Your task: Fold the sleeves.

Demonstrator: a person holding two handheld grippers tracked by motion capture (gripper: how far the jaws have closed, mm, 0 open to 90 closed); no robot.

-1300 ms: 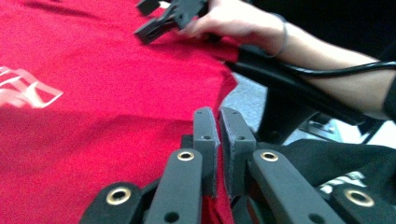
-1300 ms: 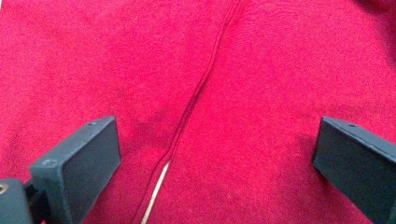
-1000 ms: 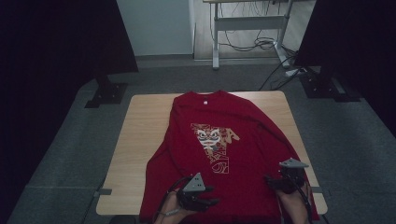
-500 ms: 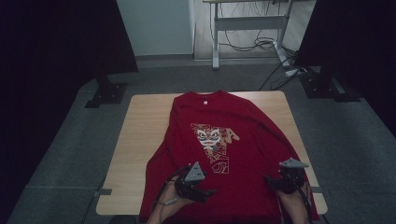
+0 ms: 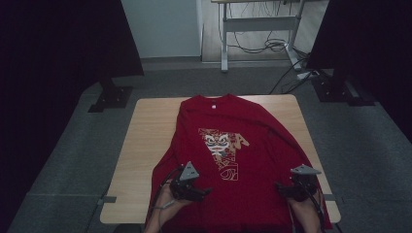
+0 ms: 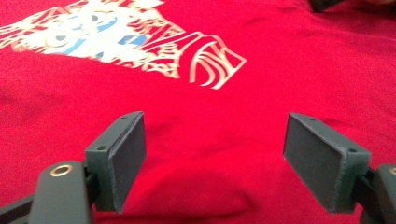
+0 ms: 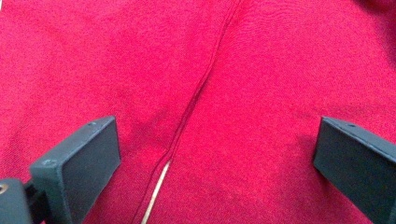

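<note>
A wooden table (image 5: pixel 145 145) holds a red shirt (image 5: pixel 252 131) spread flat, collar at the far edge, printed design (image 5: pixel 222 150) at its centre. The left gripper (image 5: pixel 206 191) hovers over the near hem, jaws just widened with nothing between them. The right gripper (image 5: pixel 279 189) also stands open above the fabric.

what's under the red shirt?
The red shirt lies spread on the wooden table, whose bare top shows left and right. Anything beneath the cloth is covered; its lower hem hangs past the near edge.
</note>
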